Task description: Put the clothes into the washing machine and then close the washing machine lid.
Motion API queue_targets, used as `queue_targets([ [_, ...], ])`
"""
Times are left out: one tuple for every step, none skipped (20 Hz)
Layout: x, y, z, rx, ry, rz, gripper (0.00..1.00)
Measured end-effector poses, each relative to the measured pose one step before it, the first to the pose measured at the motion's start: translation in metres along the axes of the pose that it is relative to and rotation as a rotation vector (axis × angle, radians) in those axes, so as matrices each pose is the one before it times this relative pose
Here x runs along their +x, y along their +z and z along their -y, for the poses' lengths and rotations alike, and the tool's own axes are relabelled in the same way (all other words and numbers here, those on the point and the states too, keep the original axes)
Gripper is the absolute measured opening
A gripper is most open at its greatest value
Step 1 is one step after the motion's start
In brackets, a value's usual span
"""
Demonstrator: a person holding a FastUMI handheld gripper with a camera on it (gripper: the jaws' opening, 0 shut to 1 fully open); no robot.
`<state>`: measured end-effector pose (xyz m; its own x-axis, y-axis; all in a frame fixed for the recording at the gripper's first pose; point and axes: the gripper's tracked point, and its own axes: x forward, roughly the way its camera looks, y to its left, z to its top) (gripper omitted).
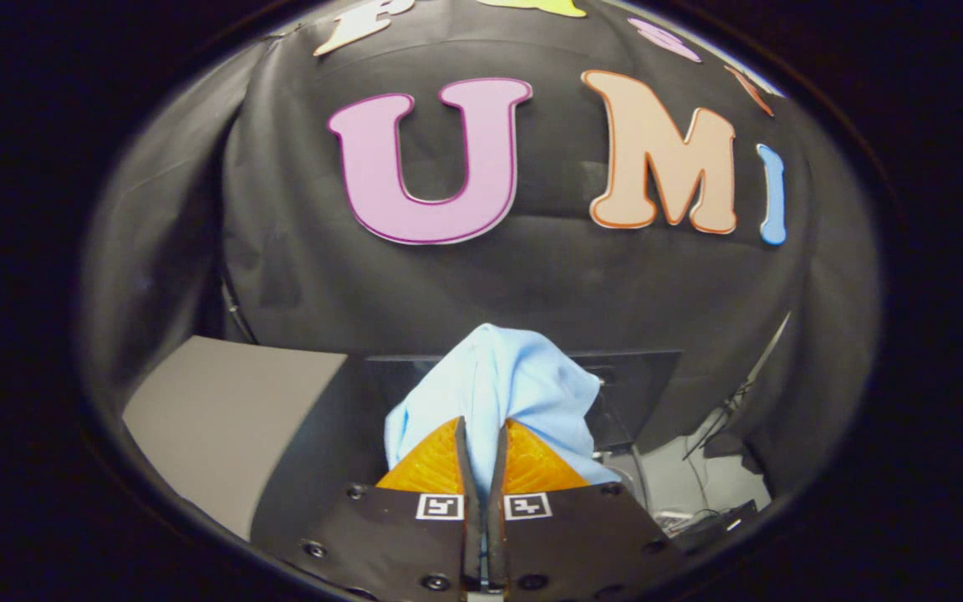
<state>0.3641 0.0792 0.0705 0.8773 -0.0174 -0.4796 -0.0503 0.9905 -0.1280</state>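
My gripper is shut on a light blue cloth, pinched between both fingers. The cloth bunches up over the fingertips and hangs down on both sides of them, held up in the air. Beyond the cloth stands a dark flat panel that looks like the raised lid of the washing machine. To the left of the fingers lies a grey flat surface, likely part of the machine's top. The tub opening is hidden behind the fingers and the cloth.
The black cloth wall of the booth closes off the space straight ahead. Cables and a thin stand sit low to the right of the fingers, over a pale floor.
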Motion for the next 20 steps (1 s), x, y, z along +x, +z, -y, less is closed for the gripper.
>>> queue_targets([
  [0.00732, -0.00896, 0.00835, -0.00037, -0.01894, -0.00224, 0.03],
  [0.00714, -0.01257, 0.00529, 0.00601, -0.00993, -0.00641, 0.03],
  [0.00746, -0.01020, 0.00322, 0.01060, -0.00353, -0.00302, 0.03],
  [0.00784, -0.01069, 0.00176, 0.00609, -0.00136, -0.00886, 0.03],
  [0.00677, -0.01158, 0.00297, -0.00680, -0.00696, -0.01118, 0.03],
  [0.00594, -0.01136, 0.00208, -0.01059, -0.00409, -0.01303, 0.03],
  [0.00692, -0.01172, 0.00121, -0.01169, -0.00536, -0.01426, 0.03],
  [0.00600, -0.01295, 0.00062, -0.00081, -0.00684, -0.01416, 0.03],
  [0.00804, -0.01435, 0.00003, 0.00221, -0.00376, -0.00823, 0.03],
  [0.00491, -0.01105, -0.00025, 0.00289, -0.00187, -0.00953, 0.03],
  [0.00637, -0.01068, 0.00064, 0.00527, -0.00580, -0.00419, 0.03],
  [0.00653, -0.00737, 0.00210, 0.00424, -0.01149, -0.00494, 0.03],
  [0.00577, -0.00718, 0.00212, 0.00100, -0.01112, -0.00851, 0.03],
  [0.00308, -0.01024, 0.00172, -0.00809, -0.00916, -0.01281, 0.03],
  [0.00192, -0.00626, 0.00211, -0.01321, -0.00956, -0.00732, 0.06],
  [0.00351, -0.00751, -0.00103, -0.00451, -0.00793, -0.00824, 0.06],
  [0.00233, -0.00634, 0.00017, 0.00572, -0.00621, -0.00538, 0.06],
  [0.00202, -0.00401, 0.00079, 0.01570, -0.00181, -0.00494, 0.07],
  [0.00343, -0.00544, 0.00188, 0.01828, -0.00172, -0.00857, 0.07],
  [0.00216, -0.00361, 0.00171, 0.00966, -0.00484, -0.00987, 0.07],
])
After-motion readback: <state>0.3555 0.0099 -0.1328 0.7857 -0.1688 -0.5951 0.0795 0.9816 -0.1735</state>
